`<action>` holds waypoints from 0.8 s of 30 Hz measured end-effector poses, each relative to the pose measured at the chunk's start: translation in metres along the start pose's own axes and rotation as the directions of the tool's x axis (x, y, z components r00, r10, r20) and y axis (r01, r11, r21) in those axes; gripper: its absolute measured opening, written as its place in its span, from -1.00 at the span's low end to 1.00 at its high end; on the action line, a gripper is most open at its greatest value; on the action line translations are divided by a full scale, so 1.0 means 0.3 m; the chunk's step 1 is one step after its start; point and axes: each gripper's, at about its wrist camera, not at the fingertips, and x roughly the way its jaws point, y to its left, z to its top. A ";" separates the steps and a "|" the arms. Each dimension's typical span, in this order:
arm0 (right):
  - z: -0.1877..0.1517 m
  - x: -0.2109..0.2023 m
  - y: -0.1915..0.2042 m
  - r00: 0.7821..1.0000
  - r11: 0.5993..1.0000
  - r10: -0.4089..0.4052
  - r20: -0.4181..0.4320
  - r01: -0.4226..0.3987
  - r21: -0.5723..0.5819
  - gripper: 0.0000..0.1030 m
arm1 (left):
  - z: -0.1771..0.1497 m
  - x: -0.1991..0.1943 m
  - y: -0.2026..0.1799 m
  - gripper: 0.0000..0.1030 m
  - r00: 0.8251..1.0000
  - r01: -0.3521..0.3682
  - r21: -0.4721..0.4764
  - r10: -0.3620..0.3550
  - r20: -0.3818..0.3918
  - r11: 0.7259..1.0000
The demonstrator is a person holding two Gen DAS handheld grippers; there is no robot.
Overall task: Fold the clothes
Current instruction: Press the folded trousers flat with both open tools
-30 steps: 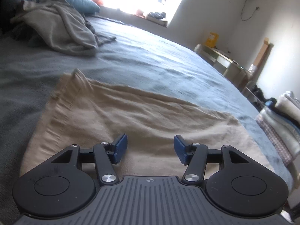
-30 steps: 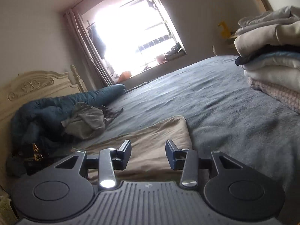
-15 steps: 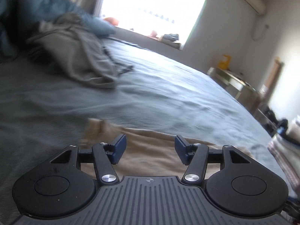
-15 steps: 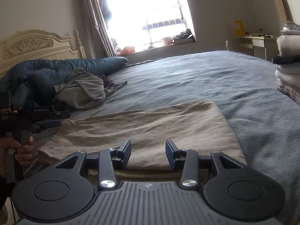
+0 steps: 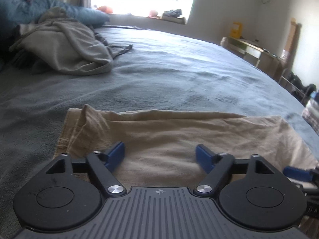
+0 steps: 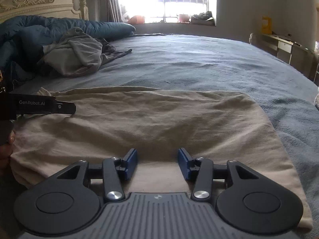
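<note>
A beige garment (image 5: 179, 131) (image 6: 143, 119) lies flat on the blue-grey bed cover, folded into a wide rectangle. My left gripper (image 5: 160, 156) hovers open over its near left part, close to a seamed, slightly raised corner (image 5: 79, 125). Over the garment's near edge, right of centre, my right gripper (image 6: 157, 162) is open with nothing between its fingers. In the right wrist view the left gripper's body (image 6: 39, 105) shows at the left edge with a hand (image 6: 8, 139) on its handle. One blue fingertip of the right gripper (image 5: 297, 173) peeks in at the left wrist view's right edge.
A crumpled grey garment (image 5: 65, 47) (image 6: 79, 53) and a teal duvet (image 6: 59, 27) lie at the head of the bed. Stacked folded clothes (image 5: 312, 111) sit at the right edge. A desk (image 6: 283, 43) stands by the far wall under the window.
Both grippers came down level and closer over the beige garment. The left one swung back from the grey pile to the garment's left part. Both stayed open.
</note>
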 end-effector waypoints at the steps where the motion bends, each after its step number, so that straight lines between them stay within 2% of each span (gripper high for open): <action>1: 0.005 -0.005 0.002 1.000 1.000 -0.003 -0.008 0.003 0.003 -0.02 | 0.003 -0.001 0.000 0.79 1.000 0.009 -0.001 -0.009 -0.004 1.000; 3: 0.012 -0.017 0.002 1.000 1.000 0.006 -0.013 -0.006 0.018 0.10 | 0.010 -0.005 0.003 0.99 1.000 0.027 -0.016 -0.027 -0.013 1.000; 6: 0.023 -0.046 -0.003 1.000 0.998 0.005 -0.007 -0.004 0.056 0.31 | 0.016 -0.011 0.017 1.00 0.999 0.043 -0.049 -0.044 -0.021 0.998; 8: 0.033 -0.065 -0.007 1.000 0.996 -0.005 -0.010 0.006 0.084 0.38 | 0.016 -0.012 0.022 1.00 0.998 0.051 -0.055 -0.053 -0.024 0.997; 10: 0.043 -0.084 -0.012 1.000 0.994 -0.015 -0.012 0.016 0.112 0.56 | 0.015 -0.017 0.019 1.00 0.999 0.046 -0.055 -0.047 -0.028 0.997; 12: 0.053 -0.104 -0.017 1.000 0.990 -0.024 -0.015 0.026 0.139 1.00 | 0.014 -0.020 0.012 1.00 0.999 0.039 -0.051 -0.040 -0.030 0.998; 15: 0.066 -0.131 -0.019 0.998 0.989 -0.065 0.005 0.064 0.132 1.00 | 0.011 -0.022 0.009 1.00 0.999 0.032 -0.053 -0.034 -0.031 0.998; 20: 0.076 -0.149 -0.012 0.991 0.984 -0.135 -0.015 0.136 0.115 1.00 | 0.011 -0.021 0.004 1.00 0.999 0.019 -0.059 -0.021 -0.037 0.998; 24: 0.066 -0.153 -0.013 0.987 0.981 -0.158 -0.017 0.159 0.112 1.00 | 0.012 -0.018 0.000 1.00 0.999 0.013 -0.055 -0.015 -0.040 0.998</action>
